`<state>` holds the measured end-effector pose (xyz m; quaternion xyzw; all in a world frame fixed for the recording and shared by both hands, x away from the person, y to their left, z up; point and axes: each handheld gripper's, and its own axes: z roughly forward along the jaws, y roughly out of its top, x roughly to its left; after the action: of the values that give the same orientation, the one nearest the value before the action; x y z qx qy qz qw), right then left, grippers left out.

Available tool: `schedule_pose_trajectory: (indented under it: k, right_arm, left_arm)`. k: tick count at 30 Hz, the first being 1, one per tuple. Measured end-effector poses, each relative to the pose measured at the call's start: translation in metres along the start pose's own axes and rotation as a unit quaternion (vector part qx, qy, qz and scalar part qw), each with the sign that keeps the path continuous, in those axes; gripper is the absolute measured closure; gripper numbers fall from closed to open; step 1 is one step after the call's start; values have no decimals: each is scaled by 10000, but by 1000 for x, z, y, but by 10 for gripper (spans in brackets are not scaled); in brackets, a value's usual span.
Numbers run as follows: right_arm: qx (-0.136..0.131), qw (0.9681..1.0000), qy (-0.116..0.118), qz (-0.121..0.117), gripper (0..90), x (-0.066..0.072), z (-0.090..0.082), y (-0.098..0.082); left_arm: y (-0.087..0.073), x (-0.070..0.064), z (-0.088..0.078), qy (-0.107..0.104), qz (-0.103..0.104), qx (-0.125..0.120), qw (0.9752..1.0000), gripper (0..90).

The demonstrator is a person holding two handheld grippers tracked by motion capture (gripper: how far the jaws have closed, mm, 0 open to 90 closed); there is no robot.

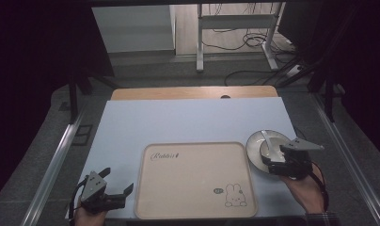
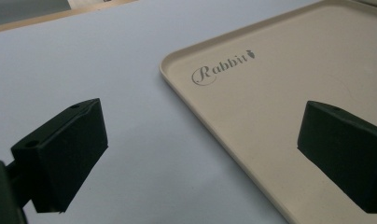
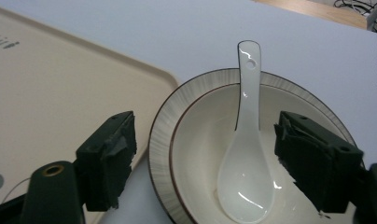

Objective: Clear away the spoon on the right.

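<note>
Bowl: round white ceramic bowl with striped rim [image 3: 186,140], on pale blue table mat [image 1: 178,122], just right of tray.
Spoon: white ceramic soup spoon [image 3: 246,154], lying inside bowl, handle over far rim.
Right gripper [image 3: 203,163]: over bowl, jaws spread, pinching nothing.
Left gripper [image 2: 200,154]: jaws spread wide, straddling tray's edge.
Tray: beige rectangular plastic tray with rabbit print [image 1: 195,176], between grippers.

White spoon [image 3: 246,158] lies in striped-rimmed bowl [image 3: 163,121] beside tray [image 3: 60,93].
</note>
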<state>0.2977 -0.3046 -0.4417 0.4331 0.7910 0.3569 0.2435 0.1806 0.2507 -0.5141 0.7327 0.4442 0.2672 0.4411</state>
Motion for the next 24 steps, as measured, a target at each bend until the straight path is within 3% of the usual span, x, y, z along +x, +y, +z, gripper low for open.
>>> schedule_pose_trajectory:
  k: [13, 24]
  right_arm:
    - [408, 9989, -194, -102, 394, -15, 19, 9]
    - [585, 9981, -194, -34, 502, -24, 31, 13]
  left_arm:
    - [0, 1, 0, 26, -16, 39, 10000, 14]
    - [-1, 1, 1, 16, -28, 68, 10000, 16]
